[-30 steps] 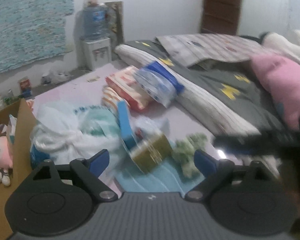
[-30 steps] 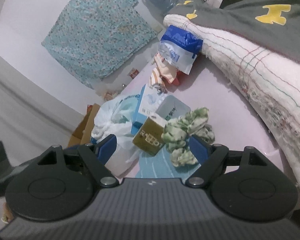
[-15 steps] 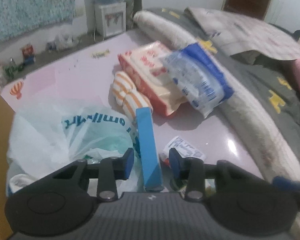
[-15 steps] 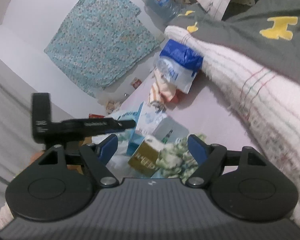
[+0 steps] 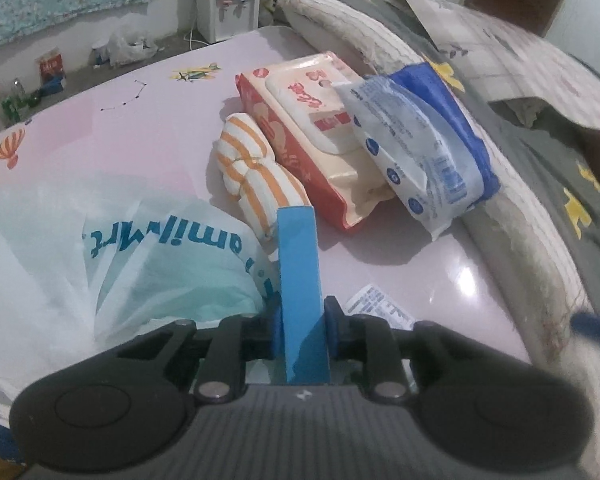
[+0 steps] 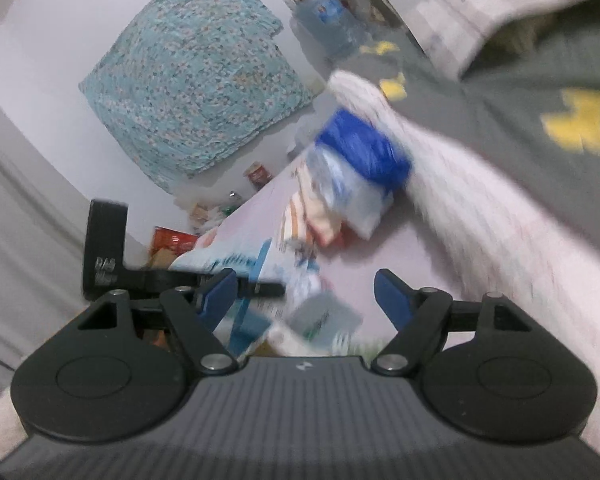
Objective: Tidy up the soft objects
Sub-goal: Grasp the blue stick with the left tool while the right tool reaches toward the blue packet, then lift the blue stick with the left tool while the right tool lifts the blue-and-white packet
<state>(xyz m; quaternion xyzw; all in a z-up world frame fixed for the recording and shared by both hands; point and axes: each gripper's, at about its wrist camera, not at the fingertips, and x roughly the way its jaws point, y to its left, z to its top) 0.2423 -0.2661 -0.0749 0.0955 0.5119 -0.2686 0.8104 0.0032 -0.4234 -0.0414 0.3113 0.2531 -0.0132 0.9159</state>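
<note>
Blue box — clamped edge-on in left hand-held gripper.

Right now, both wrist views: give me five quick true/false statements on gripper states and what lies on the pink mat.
1. The left gripper is shut on the blue box. True.
2. The right gripper is clamped on the striped cloth roll. False: its jaws stand apart with nothing pressed between them.
3. The orange-and-white striped roll lies beside the red wipes pack. True.
4. The blue-and-white pack lies flat on the pink mat, apart from everything. False: it leans on the red wipes pack and against the rolled blanket.
5. The white plastic bag sits right of the blue box in the left wrist view. False: it is left of it.
</note>
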